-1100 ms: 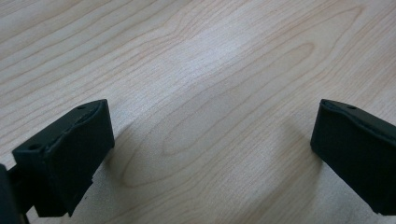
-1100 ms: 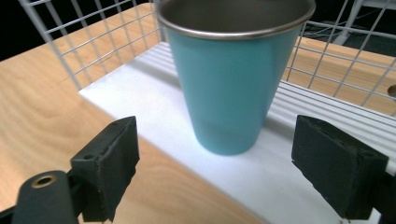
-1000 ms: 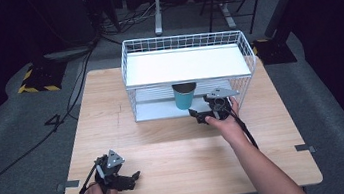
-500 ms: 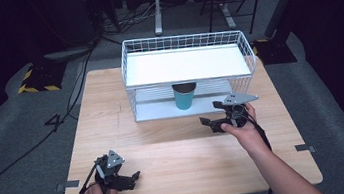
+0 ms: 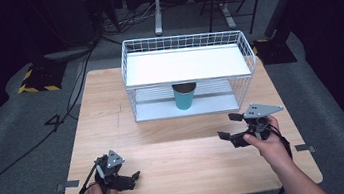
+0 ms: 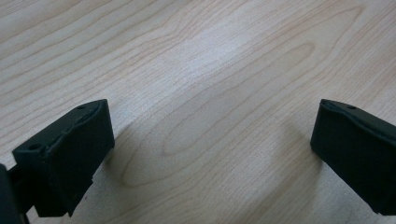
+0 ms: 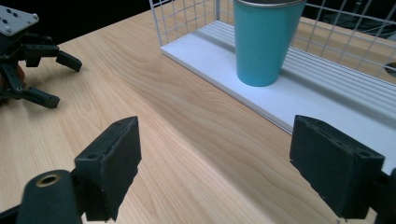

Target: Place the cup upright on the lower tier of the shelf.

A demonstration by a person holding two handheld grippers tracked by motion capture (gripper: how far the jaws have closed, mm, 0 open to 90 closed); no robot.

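Cup sat upright on the lower shelf of the wire rack, roughly mid-width, under the white top shelf. Teal, dark rim. Rack stood on the far half of the counter.

Right gripper was in front of the rack, off its right front corner, apart from it and held above the counter. Fingers were spread wide, nothing between them. In the right gripper view the cup showed ahead, between and beyond the fingers, with the rack's front edge in between.

Left gripper was well away from the rack, near the counter's near edge, left of the rack's left corner. Its fingers were also released, wide apart, with bare wood between them. It also showed in the right gripper view, far left of the rack, fingers apart.
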